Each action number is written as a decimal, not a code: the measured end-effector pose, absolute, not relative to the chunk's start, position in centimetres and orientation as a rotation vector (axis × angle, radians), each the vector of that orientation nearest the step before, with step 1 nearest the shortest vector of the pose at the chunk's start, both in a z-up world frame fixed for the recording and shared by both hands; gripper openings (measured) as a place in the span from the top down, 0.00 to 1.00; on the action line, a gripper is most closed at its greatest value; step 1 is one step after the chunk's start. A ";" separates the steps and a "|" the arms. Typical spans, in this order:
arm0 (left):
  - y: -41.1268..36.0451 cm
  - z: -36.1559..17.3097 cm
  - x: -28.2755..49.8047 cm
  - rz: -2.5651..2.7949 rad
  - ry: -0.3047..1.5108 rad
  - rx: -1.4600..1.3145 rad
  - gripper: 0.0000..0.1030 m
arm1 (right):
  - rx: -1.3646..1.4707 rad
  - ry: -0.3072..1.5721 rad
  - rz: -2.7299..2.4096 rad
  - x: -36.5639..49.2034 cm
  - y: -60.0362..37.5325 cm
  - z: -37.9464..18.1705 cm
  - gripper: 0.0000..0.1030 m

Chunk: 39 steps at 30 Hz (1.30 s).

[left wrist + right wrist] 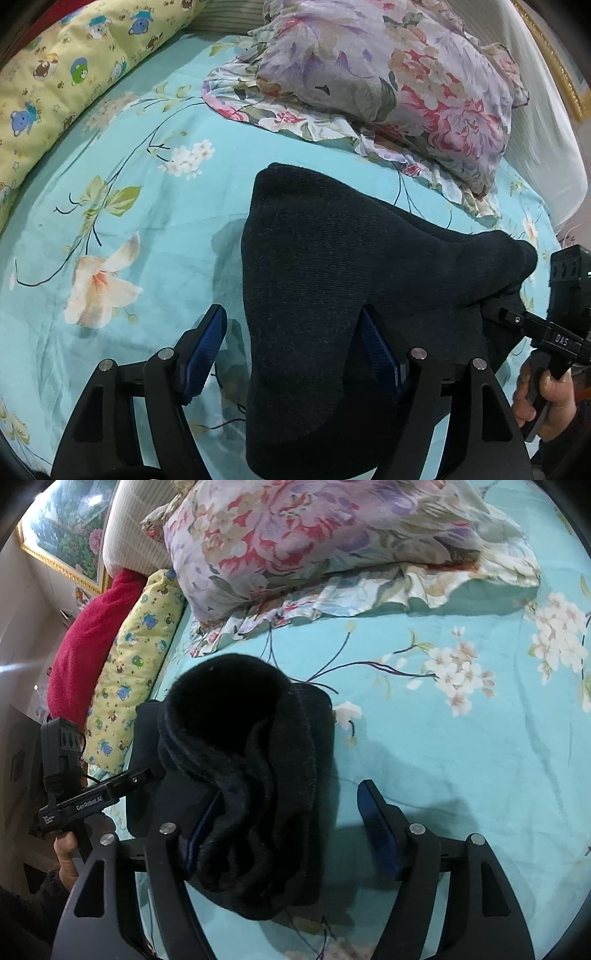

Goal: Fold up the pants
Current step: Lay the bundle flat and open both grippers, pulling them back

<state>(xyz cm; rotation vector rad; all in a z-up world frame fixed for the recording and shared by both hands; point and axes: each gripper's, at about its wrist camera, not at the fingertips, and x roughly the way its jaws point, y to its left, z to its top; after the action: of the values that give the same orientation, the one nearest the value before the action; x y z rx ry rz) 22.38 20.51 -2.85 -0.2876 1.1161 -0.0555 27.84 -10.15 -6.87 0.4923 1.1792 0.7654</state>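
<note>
The dark navy pants (pixel 332 258) lie as a thick folded bundle on the turquoise floral bedsheet (pixel 129 229). My left gripper (pixel 293 350) is open and straddles the bundle's near end. The cloth rests against its right blue pad (pixel 380 354), and the left pad (pixel 205 350) stands clear over the sheet. In the right wrist view the pants (pixel 240 738) show their stacked fleecy layers. My right gripper (pixel 288 827) is open as well. Cloth drapes over its left finger (pixel 166 849), while its right finger (pixel 376 823) is bare over the sheet.
A floral pillow (pixel 388 81) lies just beyond the pants. A yellow cartoon-print bolster (pixel 55 85) runs along the bed's side, with a red blanket (pixel 88 646) behind it. A framed picture (pixel 62 528) hangs above the white headboard (pixel 140 542). A hand (pixel 550 398) grips the right tool's handle.
</note>
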 end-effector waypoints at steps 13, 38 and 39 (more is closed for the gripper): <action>21.5 0.8 18.5 0.016 1.082 -0.252 0.29 | 0.478 1.130 0.658 26.6 -13.8 -4.0 0.28; 16.1 4.9 8.4 0.014 0.931 -0.109 0.23 | 0.113 0.894 0.788 15.8 -10.4 3.1 0.11; 15.9 4.9 8.2 0.014 0.930 -0.103 0.23 | 0.103 0.891 0.787 15.6 -10.4 3.0 0.11</action>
<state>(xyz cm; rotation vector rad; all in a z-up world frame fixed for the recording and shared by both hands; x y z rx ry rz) 8.22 15.92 4.91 -0.1033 0.9304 0.0143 15.56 -10.41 2.96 0.1033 0.8910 0.7868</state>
